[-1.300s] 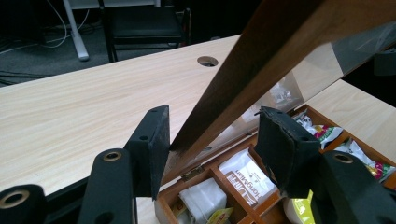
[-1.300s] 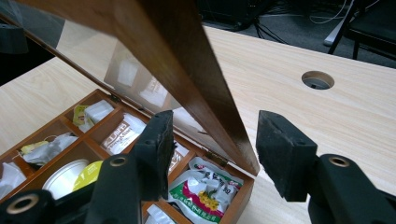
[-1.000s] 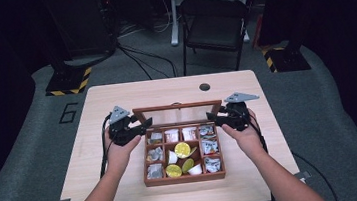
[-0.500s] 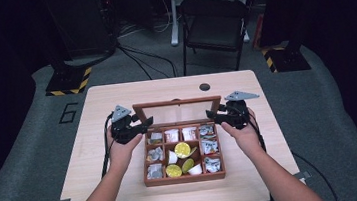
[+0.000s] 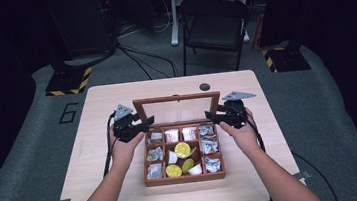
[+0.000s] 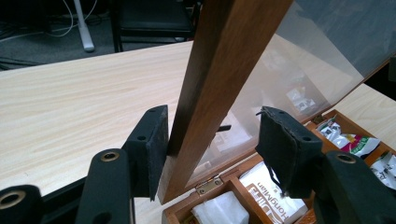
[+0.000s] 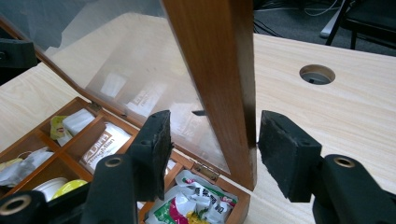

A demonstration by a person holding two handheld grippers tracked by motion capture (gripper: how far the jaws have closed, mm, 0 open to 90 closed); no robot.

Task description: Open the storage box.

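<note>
At frame centre on the table [image 5: 126, 196] sits our wooden box [image 5: 184, 178], its glass lid [image 5: 177, 109] standing upright. Both the left gripper [image 5: 143, 123] and right gripper [image 5: 213, 117] gape around the lid's side rails, unclamped. We judge the lid-moving step; next, pinch both rails.

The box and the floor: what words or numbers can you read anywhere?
"HongMian" on the white packet in the wooden box, seen in the left gripper view; its last letters are unsure.
"6" painted on the grey floor left of the table.
Print on the other sachets is too small and crumpled to read.
</note>
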